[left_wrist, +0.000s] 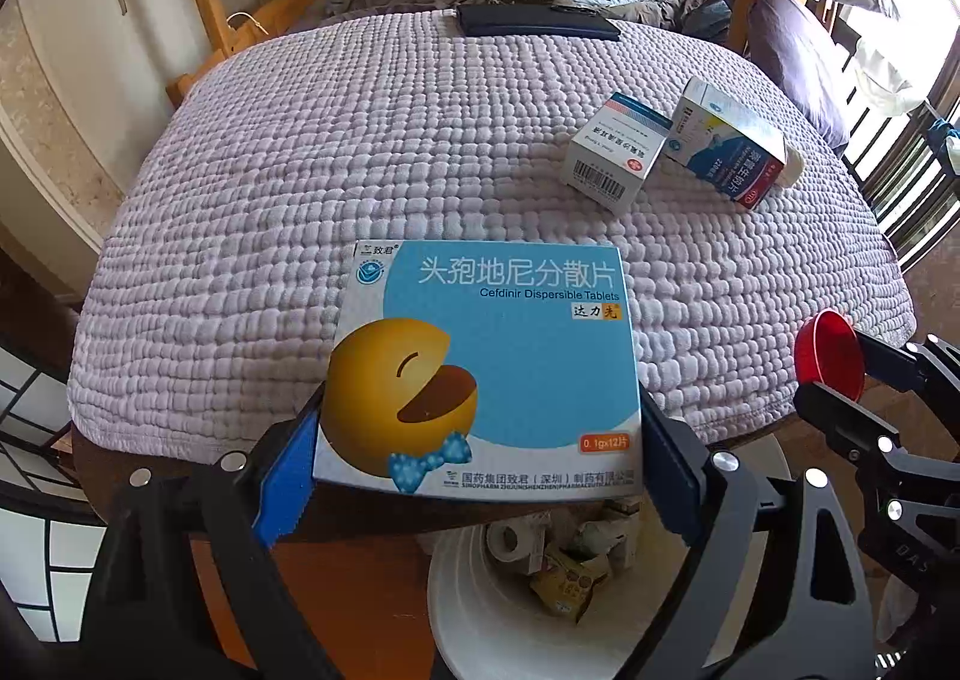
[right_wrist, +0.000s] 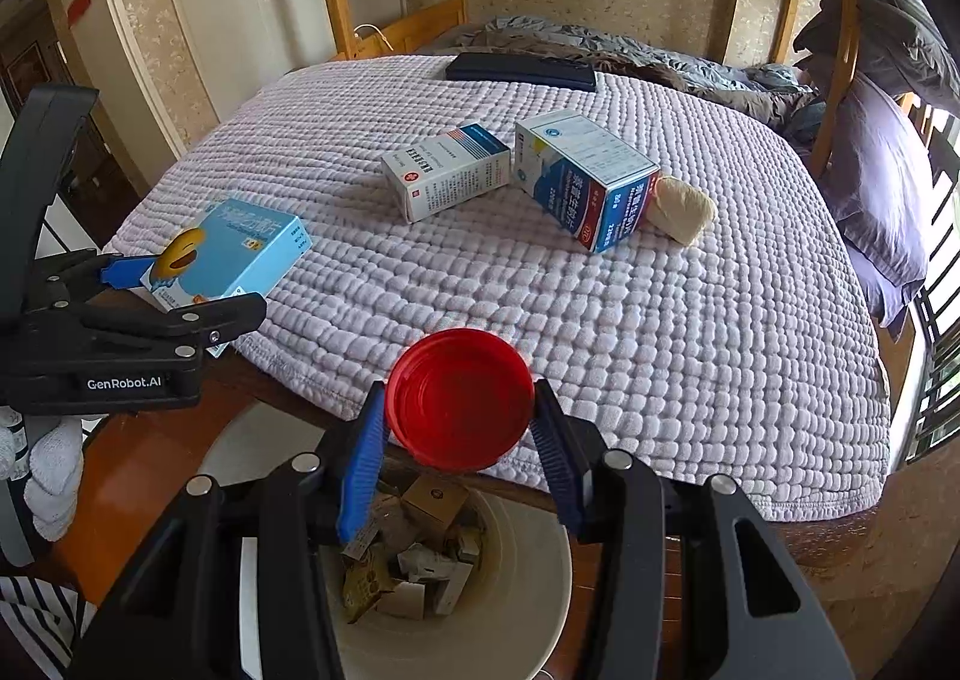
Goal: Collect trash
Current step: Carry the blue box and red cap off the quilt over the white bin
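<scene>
Left gripper [left_wrist: 480, 464] clamped on the blue tablet box [left_wrist: 486, 368], right gripper [right_wrist: 459, 428] pinching the red cap [right_wrist: 461, 398], both at the desk's near edge. Best carried fully over the white bin [right_wrist: 528, 590] below before releasing, to avoid clipping its rim.

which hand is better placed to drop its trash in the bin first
Right, probably. The right gripper holds the red cap almost above the white bin, while the left gripper's blue box hangs mostly over the table edge.
</scene>
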